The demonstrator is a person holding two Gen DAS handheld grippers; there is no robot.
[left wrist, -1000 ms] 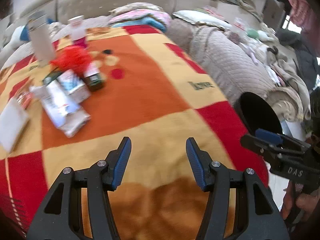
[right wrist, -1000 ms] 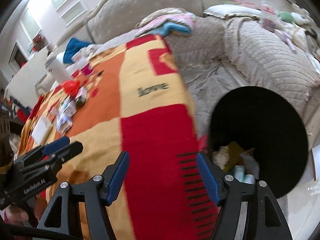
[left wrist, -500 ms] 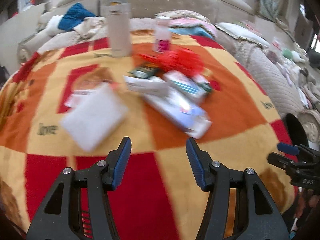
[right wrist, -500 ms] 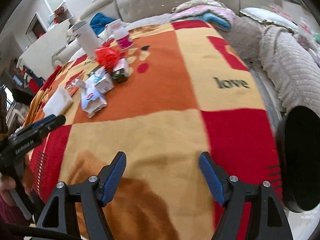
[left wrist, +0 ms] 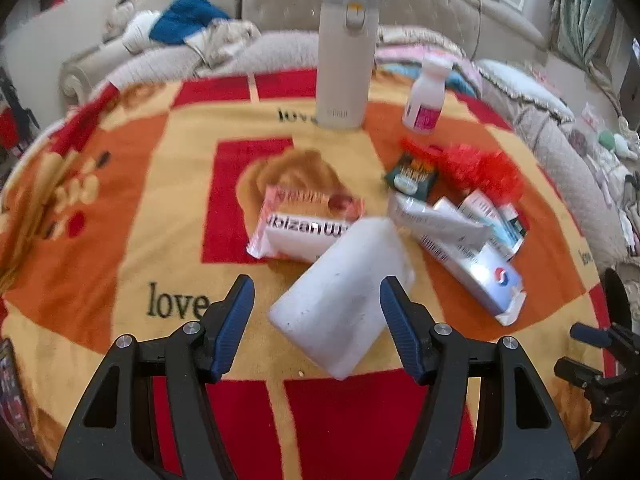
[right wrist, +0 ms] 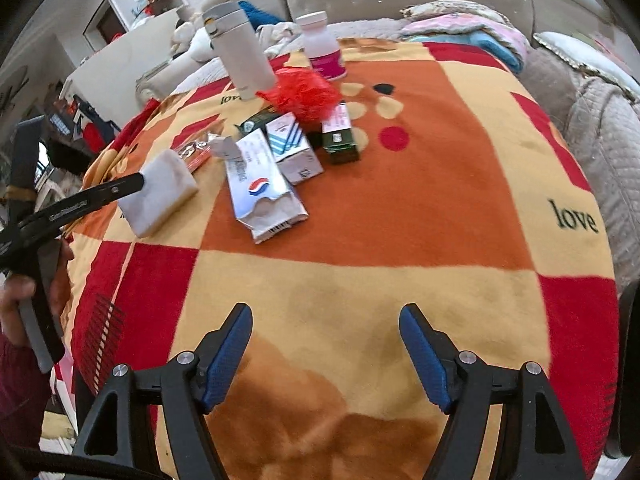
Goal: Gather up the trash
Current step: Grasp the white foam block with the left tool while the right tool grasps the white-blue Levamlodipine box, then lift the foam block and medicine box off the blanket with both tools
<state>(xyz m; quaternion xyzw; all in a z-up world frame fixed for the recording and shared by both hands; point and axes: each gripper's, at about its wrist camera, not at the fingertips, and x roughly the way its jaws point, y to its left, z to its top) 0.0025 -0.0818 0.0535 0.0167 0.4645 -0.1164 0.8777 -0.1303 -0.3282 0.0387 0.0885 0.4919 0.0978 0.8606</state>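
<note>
The tabletop carries a blanket [left wrist: 120, 200] in red, orange and yellow squares, printed with the word "love". All positions below are given relative to the white foam block [left wrist: 344, 300], which lies on the blanket at the near edge of the litter.

The tall white flask [left wrist: 347, 56] stands upright well beyond the block, toward the sofa [left wrist: 420, 4]. The white bottle with a pink label [left wrist: 426, 96] stands just right of the flask.

The silver carton with a red-and-blue roundel [left wrist: 476, 272] lies flat to the right of the block, its torn end toward the camera. The white-and-pink wrapper [left wrist: 304, 224] lies just behind the block; the block's far corner overlaps it. The red mesh scrunch [left wrist: 476, 168] lies beyond the carton, near the bottle. A white box with blue stripes [right wrist: 294, 148] rests against the carton on its far side. A small dark green packet [left wrist: 412, 172] lies left of the scrunch. A dark green box [right wrist: 340, 136] lies beyond the striped box.

The left gripper [left wrist: 316, 304] is at the block with jaws released, one finger on each side; contact with the block cannot be confirmed. The right gripper [right wrist: 326, 344] is held over bare blanket well to the right of the block, jaws released and holding nothing.
</note>
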